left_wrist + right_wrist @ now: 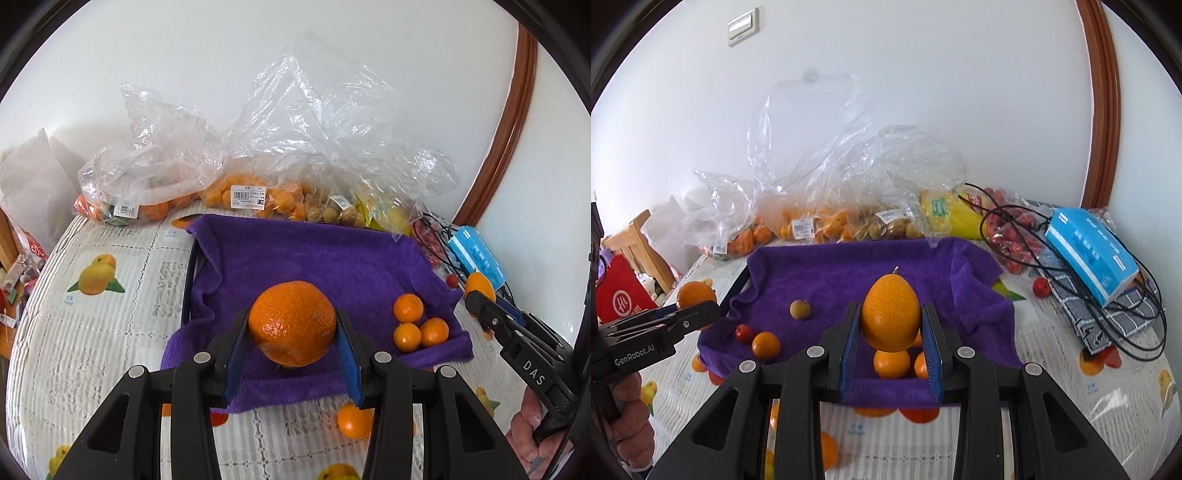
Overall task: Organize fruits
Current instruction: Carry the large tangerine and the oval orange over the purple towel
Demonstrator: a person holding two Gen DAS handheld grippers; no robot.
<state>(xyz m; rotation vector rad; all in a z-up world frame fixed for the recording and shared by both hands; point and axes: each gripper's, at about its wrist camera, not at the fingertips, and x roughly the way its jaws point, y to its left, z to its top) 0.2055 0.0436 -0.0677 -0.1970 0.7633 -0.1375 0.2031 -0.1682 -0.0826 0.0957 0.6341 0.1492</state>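
Left gripper [291, 328] clamped on my tangerine [291, 323], right gripper [891, 332] clamped on a kumquat [891, 319], both held above the purple towel [295, 251]. Risk: kumquat is smooth and egg-shaped, could squirt out; either fruit dropped could roll off towel onto table [92, 350].

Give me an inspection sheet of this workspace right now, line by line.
Surface: table under a fruit-print cloth; purple towel spread on it.
Job's things: mandarin in the left gripper; kumquat in the right gripper; three small oranges on the towel.
Clutter: clear produce bags along the wall, blue tissue pack.
Grippers: both shut on fruit.
Cables: black cord looped over the tissue pack.
Surroundings: white wall, wooden door frame, light switch.
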